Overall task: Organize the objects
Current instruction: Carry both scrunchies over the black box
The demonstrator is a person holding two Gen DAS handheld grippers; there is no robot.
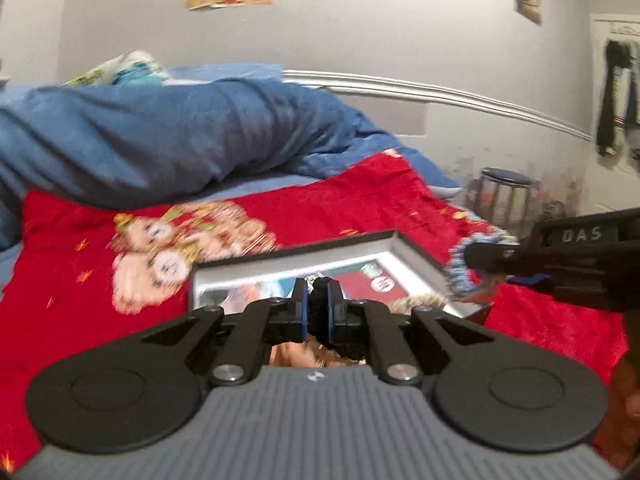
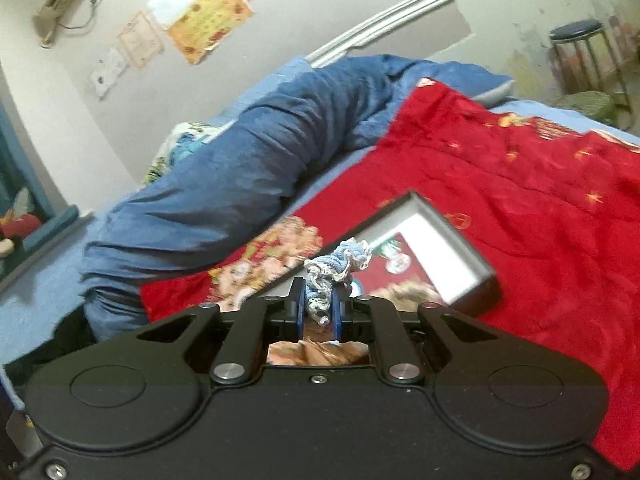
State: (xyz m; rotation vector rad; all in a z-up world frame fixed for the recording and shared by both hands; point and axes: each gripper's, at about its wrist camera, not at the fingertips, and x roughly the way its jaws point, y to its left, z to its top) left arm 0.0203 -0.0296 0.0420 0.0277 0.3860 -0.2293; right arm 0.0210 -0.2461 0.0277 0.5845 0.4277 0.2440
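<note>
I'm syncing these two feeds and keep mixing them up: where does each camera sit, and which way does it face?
Left wrist: on the left gripper, facing along its near-shut fingers across the box toward the blue quilt; the right gripper enters from the right with the scrunchie.
Right wrist: on the right gripper, tilted, facing the box; its fingers pinch the scrunchie.
Shared: box, scrunchie, red blanket, quilt, stool.

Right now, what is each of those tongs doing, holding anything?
Left tongs: shut on a small black object; what it is cannot be told.
Right tongs: shut on a blue and white scrunchie, above the open box.
</note>
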